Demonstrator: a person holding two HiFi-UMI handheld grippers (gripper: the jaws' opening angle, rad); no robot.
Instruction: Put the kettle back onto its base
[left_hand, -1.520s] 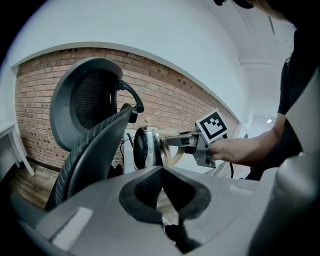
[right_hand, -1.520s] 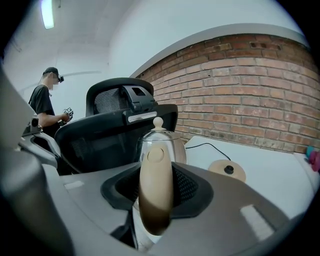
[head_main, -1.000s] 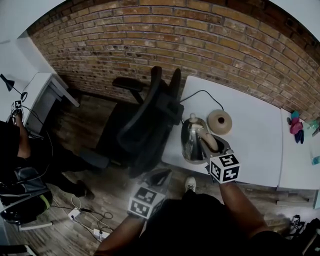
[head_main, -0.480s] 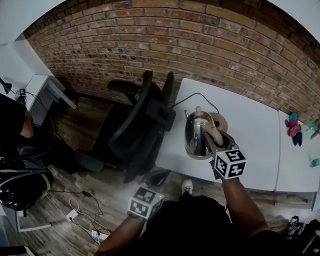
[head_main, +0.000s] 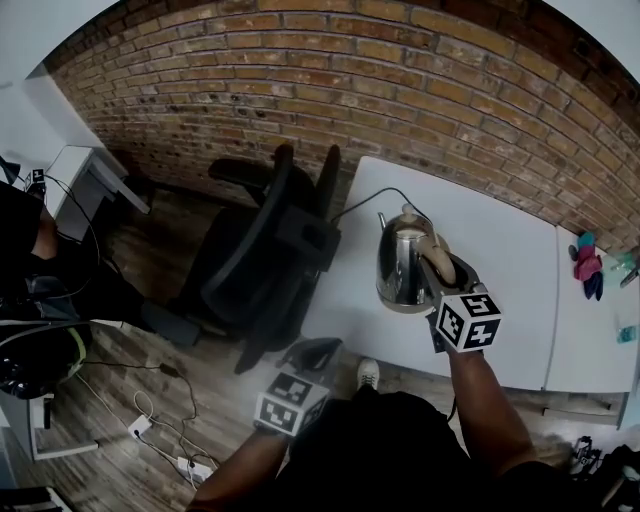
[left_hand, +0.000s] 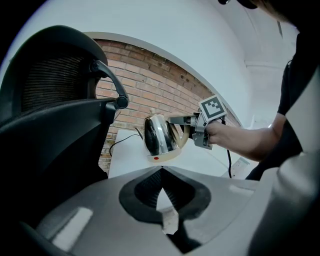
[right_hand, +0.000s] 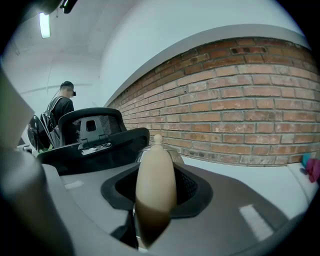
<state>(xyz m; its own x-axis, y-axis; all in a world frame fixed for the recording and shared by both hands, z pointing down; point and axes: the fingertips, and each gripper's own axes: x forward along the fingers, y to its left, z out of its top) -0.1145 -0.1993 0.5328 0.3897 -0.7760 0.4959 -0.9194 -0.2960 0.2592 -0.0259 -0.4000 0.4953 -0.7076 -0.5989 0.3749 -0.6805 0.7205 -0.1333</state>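
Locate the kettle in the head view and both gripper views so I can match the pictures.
Head view: right of centre, the kettle hangs over the white table, held by the right hand-held gripper.
Left gripper view: centre, far beyond the jaws.
Right gripper view: bottom centre, its beige handle clamped between the jaws.
Shared landmark: the brick wall behind.

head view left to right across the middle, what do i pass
white side desk → black office chair → kettle → pink and teal things
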